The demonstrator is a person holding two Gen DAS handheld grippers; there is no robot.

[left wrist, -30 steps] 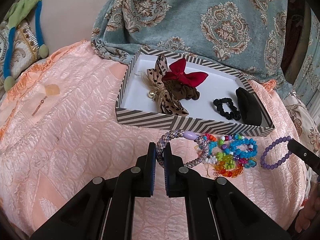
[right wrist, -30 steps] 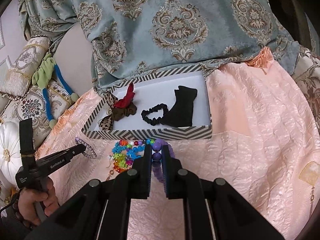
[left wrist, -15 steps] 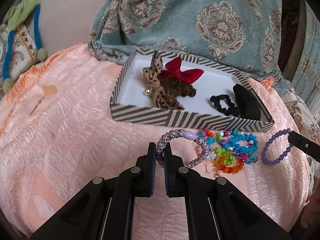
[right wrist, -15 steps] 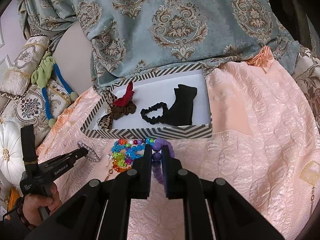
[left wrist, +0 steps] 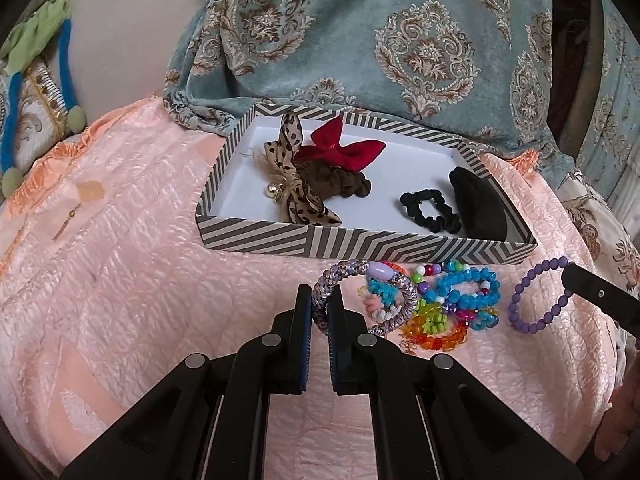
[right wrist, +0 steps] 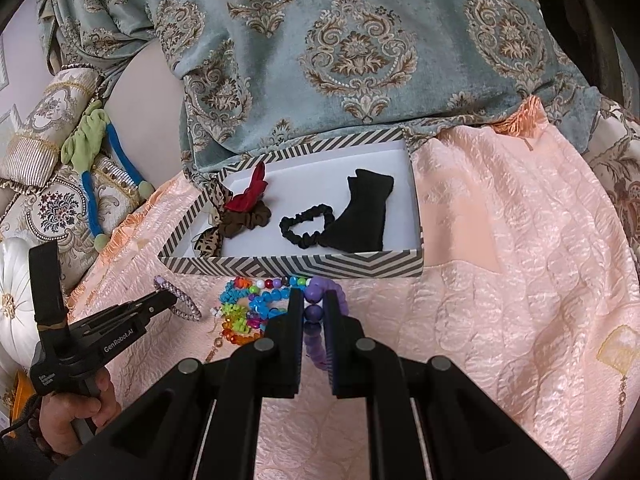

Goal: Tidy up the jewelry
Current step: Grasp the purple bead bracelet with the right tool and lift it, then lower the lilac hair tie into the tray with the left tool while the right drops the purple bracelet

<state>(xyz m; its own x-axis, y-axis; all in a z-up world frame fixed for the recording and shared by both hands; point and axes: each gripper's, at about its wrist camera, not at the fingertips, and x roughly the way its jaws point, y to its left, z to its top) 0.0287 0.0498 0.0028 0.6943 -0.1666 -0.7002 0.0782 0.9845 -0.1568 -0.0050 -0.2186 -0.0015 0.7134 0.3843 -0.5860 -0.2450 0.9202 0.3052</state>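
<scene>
My left gripper is shut on a braided lilac bracelet with an oval bead, held just above the peach bedspread. My right gripper is shut on a purple bead bracelet; that bracelet also shows in the left wrist view. Between them lies a heap of colourful bead bracelets, also in the right wrist view. Behind stands a striped box holding a leopard bow, a red bow, a black scrunchie and a black cloth piece.
A teal patterned curtain hangs behind the box. Cushions and a green and blue tie-back lie at the left. The peach bedspread stretches to the right of the box.
The left gripper has shifted left and back a little with the braided bracelet, so the box sits further right in its view. The right gripper has barely moved.
</scene>
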